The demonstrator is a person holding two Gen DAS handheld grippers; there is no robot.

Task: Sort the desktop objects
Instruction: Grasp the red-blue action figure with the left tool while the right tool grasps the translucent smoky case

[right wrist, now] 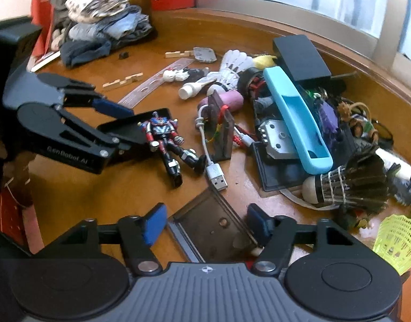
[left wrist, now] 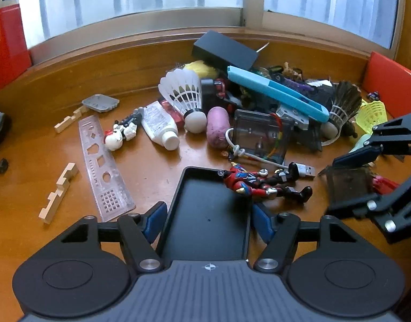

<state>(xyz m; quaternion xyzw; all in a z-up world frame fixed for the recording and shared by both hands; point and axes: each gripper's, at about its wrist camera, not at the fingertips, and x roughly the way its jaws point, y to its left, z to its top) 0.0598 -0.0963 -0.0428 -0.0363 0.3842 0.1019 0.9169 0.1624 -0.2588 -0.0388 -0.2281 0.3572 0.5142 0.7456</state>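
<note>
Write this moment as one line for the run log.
left hand-held gripper: grips black tray | right hand-held gripper: around smoky case, grip unclear | toy figure: on tray rim

Both grippers tilt down toward the desk, side by side. The left gripper (left wrist: 206, 214) clamps its blue pads; the right gripper's (right wrist: 206, 224) pads stand slightly apart.

A: Item, black tray (left wrist: 205, 214): near end hidden under the left gripper body.
B: Item, yellow shuttlecock (right wrist: 398, 241): cut off at right edge. Small objects beneath blue case (right wrist: 296, 123): unidentifiable.
</note>
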